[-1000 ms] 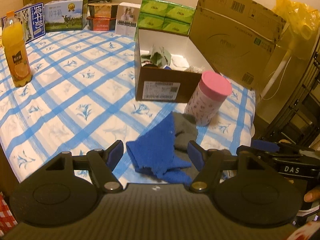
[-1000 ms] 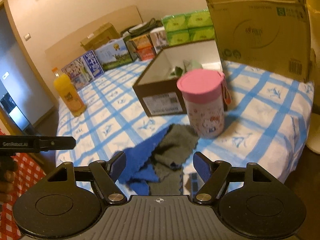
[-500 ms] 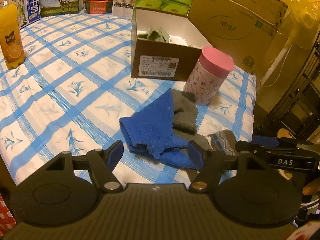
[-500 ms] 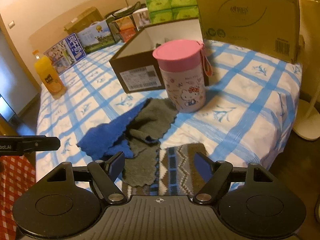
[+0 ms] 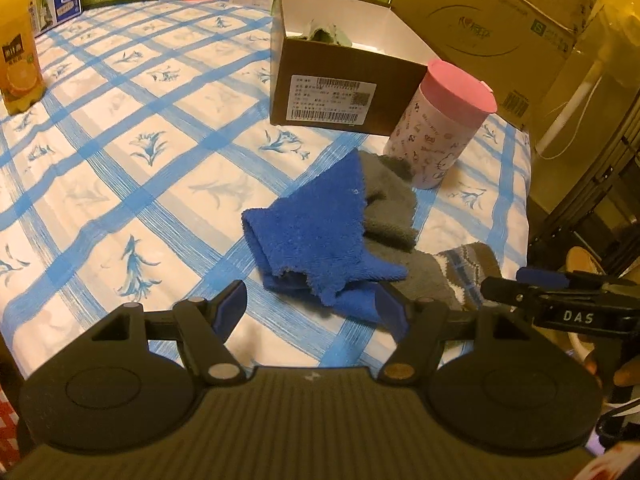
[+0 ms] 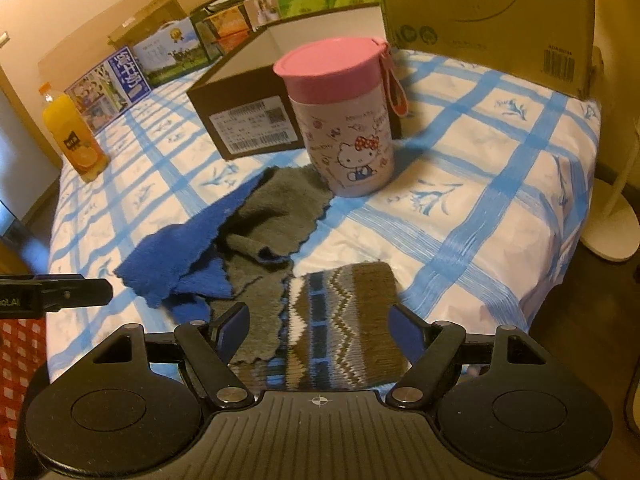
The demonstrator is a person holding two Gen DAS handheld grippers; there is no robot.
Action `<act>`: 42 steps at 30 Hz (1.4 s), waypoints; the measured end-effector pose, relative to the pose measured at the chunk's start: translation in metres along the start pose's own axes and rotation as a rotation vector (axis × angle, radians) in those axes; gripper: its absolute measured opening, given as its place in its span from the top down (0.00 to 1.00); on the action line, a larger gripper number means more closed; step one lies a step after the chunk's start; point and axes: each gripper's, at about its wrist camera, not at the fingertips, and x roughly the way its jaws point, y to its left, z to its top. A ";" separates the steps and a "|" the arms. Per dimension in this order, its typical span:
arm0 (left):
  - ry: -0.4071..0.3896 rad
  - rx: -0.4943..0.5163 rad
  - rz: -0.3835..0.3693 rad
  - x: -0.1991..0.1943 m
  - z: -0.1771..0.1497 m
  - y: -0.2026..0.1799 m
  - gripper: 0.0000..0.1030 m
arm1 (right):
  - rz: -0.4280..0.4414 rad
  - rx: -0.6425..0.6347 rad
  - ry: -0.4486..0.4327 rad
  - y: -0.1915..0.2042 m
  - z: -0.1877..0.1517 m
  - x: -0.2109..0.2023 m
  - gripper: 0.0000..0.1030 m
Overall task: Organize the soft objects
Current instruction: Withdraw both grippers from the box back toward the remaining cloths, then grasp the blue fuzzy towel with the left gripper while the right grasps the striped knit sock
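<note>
1. A fuzzy blue cloth (image 5: pixel 316 228) lies in a bunched heap on the tabletop with the blue-and-white checked cover (image 5: pixel 120 128), in front of the tall cup with the pink lid and cartoon cat picture (image 6: pixel 344 120).
2. A soft grey cloth (image 6: pixel 276 208) lies beside the blue cloth, partly under it, and its far edge touches the bottom of the pink-lidded cup.
3. A knitted sock with brown, blue and white zigzag stripes (image 6: pixel 344 320) lies flat, on the near side of the grey cloth from the cup, close to the tabletop's edge.
4. The left tongs (image 5: pixel 312 308) are spread wide and hold nothing. The near end of the blue cloth sits just ahead of them, close to one blue pad.
5. The right tongs (image 6: pixel 320 328) are spread wide too and hold nothing. The striped sock shows in the gap between the two pads; I cannot tell if they touch it.
6. A brown open cardboard box with a white label (image 5: pixel 340 80) stands just behind the pink-lidded cup, with something green inside.
</note>
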 end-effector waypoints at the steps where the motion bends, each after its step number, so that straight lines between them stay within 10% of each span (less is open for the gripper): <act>1: 0.001 -0.005 -0.003 0.001 0.001 0.001 0.34 | -0.003 0.002 0.004 -0.002 0.000 0.003 0.26; 22: 0.021 -0.065 0.018 0.070 0.017 0.020 0.45 | -0.028 0.086 0.030 -0.029 0.005 0.039 0.27; 28: 0.014 -0.015 -0.001 0.073 0.018 0.020 0.82 | -0.006 0.081 0.032 -0.028 0.004 0.038 0.49; 34: -0.020 0.050 0.022 0.036 0.014 0.036 0.87 | 0.002 0.065 0.016 -0.026 0.004 0.033 0.92; 42: -0.037 0.084 0.189 -0.027 -0.005 0.073 0.88 | 0.017 0.019 -0.060 -0.013 0.011 0.016 0.93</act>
